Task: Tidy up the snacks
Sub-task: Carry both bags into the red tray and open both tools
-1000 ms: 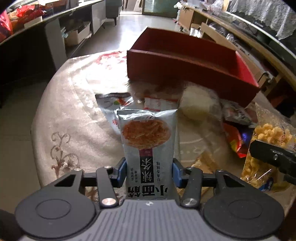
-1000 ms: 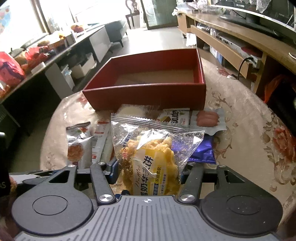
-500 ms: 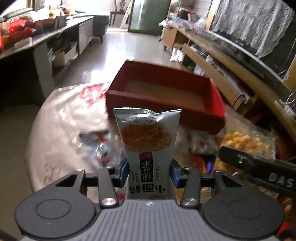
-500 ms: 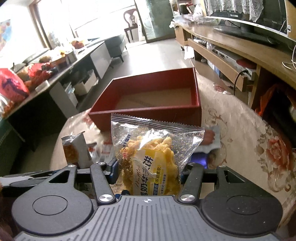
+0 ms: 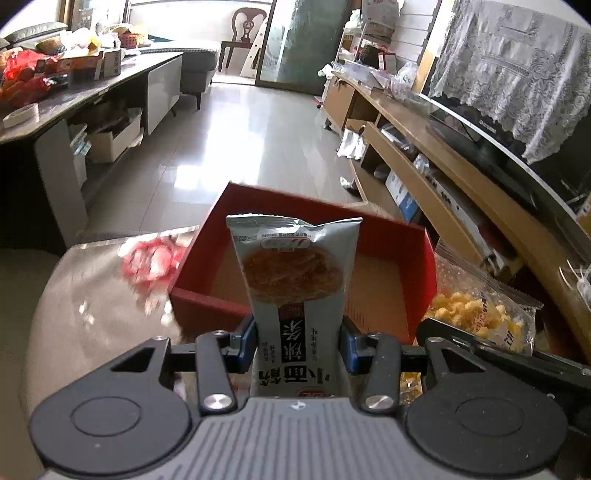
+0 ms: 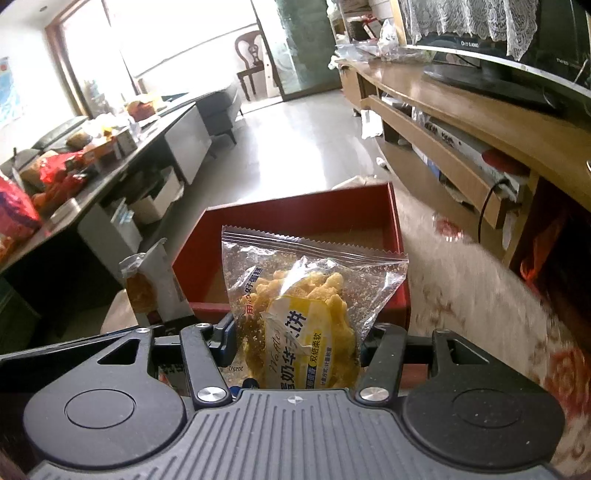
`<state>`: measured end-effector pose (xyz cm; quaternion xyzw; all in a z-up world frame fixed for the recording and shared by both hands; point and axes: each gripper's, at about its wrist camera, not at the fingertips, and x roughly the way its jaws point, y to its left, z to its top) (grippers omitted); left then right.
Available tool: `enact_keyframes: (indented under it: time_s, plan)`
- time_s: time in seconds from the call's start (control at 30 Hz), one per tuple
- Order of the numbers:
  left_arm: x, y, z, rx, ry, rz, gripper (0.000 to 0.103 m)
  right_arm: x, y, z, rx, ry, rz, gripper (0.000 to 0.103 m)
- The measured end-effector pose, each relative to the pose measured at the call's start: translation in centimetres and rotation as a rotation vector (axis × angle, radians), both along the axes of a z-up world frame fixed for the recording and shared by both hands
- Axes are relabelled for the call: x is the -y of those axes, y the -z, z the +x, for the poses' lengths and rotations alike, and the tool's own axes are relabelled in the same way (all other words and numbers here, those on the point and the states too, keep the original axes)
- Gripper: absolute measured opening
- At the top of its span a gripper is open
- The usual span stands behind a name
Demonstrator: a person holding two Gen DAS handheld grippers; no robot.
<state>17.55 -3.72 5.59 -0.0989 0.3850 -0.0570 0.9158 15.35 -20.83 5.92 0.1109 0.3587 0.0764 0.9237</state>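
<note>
Snacks: two packets are held up, one in each gripper, both in front of the red box.
Noodle packet [image 5: 293, 295]: grey, with a picture of orange noodle strands and dark lettering; it stands upright between the blue pads, its sealed top edge uppermost. In the right wrist view it shows at the left [image 6: 155, 284], beside the box's left wall.
Left gripper [image 5: 297, 341]: jaws closed tight on the lower part of the noodle packet, pads pressing on both its sides.
Waffle bag [image 6: 303, 306]: clear plastic with yellow pieces and a yellow label, upright, its zigzag top edge uppermost. In the left wrist view it shows at the right [image 5: 480, 306], just right of the box.
Right gripper [image 6: 297, 341]: jaws part-way closed, gripping the lower half of the waffle bag from both sides.
Red box [image 5: 207, 299]: open-topped, low-walled, with a pale brown floor; it sits on the table beyond both packets. No snack can be seen in the visible part of its floor.
Table [image 5: 85, 295]: covered with a beige cloth that has red flower patterns; blurred in both views.
Room: a glossy pale floor runs to the far end, where a wooden chair [image 5: 245, 35] stands; a dark counter with clutter on the left, a long wooden unit on the right.
</note>
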Motion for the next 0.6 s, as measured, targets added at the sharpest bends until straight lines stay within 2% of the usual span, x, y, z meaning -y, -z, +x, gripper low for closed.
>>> enact_keyframes:
  time_s: [0.23,0.6]
  plan:
    - [0.6,0.0,4.6,0.009,-0.022,0.009,0.047,0.1,-0.3,4.2,0.009,0.011,-0.017,0.063]
    - [2.1,2.3,9.2,-0.026,-0.034,0.067,0.045,0.4,1.6,8.8,-0.032,0.021,-0.055,0.062]
